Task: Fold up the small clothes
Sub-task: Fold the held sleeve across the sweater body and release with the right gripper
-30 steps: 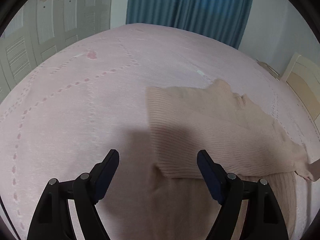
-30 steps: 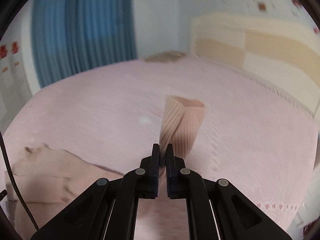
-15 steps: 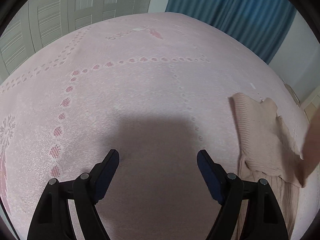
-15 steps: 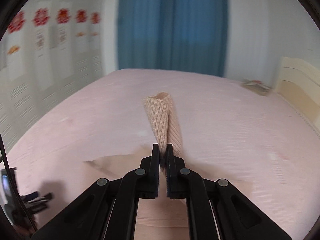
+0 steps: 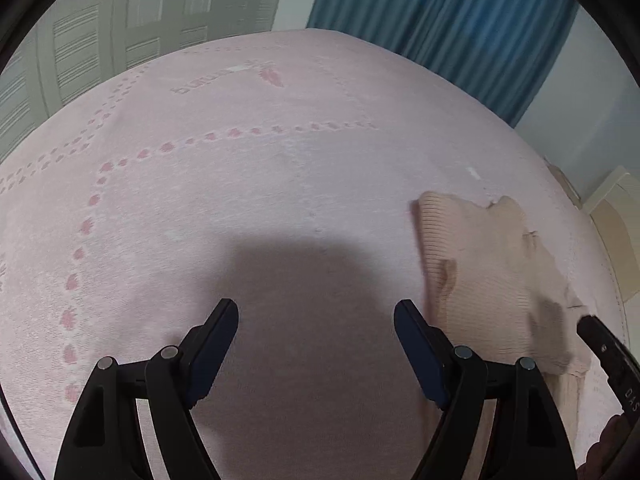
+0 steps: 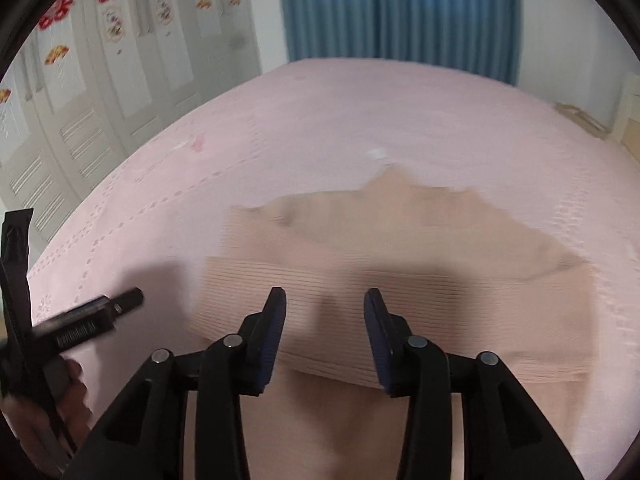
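Observation:
A beige ribbed sweater (image 6: 400,240) lies flat on the pink bedspread (image 6: 360,120). One sleeve (image 6: 460,300) is folded across its body as a ribbed band. Just above that band is my right gripper (image 6: 324,296); its jaws are opening, with nothing pinched between the pads. In the left wrist view the sweater (image 5: 480,260) lies to the right. My left gripper (image 5: 316,310) hangs open over bare bedspread (image 5: 240,200) beside the sweater's left edge, holding nothing. The tip of the right gripper (image 5: 600,344) shows at the right edge there. The left gripper (image 6: 100,320) and a hand (image 6: 68,392) appear at the right wrist view's left edge.
Blue curtains (image 6: 400,12) hang behind the far side of the bed. White wardrobe doors (image 6: 80,100) with red flower stickers line the left. A pale wooden headboard (image 5: 616,232) stands at the right. A small brownish item (image 6: 580,118) lies at the bed's far right corner.
My right gripper swung left with the pinched sleeve, came down over the sweater and parted its jaws; the sleeve now lies across the body. My left gripper slid left off the sweater.

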`<state>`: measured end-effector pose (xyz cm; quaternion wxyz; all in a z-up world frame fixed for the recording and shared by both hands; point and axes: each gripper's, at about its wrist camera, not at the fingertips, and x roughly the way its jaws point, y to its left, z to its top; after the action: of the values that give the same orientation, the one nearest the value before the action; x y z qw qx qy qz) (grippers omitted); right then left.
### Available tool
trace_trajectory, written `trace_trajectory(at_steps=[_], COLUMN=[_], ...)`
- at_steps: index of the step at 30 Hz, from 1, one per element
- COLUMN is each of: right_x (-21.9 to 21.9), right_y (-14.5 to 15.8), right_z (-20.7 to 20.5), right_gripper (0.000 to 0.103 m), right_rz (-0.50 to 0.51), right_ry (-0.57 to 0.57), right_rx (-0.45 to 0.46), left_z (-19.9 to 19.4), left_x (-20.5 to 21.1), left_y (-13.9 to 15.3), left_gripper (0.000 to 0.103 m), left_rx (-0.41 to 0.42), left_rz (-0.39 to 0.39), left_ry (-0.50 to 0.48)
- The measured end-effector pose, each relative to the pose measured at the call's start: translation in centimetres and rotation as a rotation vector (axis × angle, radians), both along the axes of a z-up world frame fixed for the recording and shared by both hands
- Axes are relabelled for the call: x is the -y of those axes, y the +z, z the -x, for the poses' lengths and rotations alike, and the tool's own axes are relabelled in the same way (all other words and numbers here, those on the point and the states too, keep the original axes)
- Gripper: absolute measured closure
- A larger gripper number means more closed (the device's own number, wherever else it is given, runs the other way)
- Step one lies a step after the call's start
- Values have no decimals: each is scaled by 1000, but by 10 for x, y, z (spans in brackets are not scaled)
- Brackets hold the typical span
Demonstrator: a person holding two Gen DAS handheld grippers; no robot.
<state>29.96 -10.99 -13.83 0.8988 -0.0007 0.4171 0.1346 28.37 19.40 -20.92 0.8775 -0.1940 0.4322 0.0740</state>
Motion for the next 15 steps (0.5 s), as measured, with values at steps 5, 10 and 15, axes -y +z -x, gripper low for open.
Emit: trace_trajectory(at_steps=[5, 10, 15], right_x=[92, 155, 184], right_y=[-14, -47, -73], right_z=[6, 14, 6], right_gripper=[51, 51, 51], right_rz=[19, 65, 43], right_ry=[-106, -186, -240], right_rx=[-19, -85, -139], left_z=[-10, -20, -31], left_x=[33, 61, 74], left_y=[6, 8, 6], left_gripper=[24, 24, 24], left_rx=[29, 43, 33], left_rz=[-7, -94, -86], left_ry=[-46, -56, -43])
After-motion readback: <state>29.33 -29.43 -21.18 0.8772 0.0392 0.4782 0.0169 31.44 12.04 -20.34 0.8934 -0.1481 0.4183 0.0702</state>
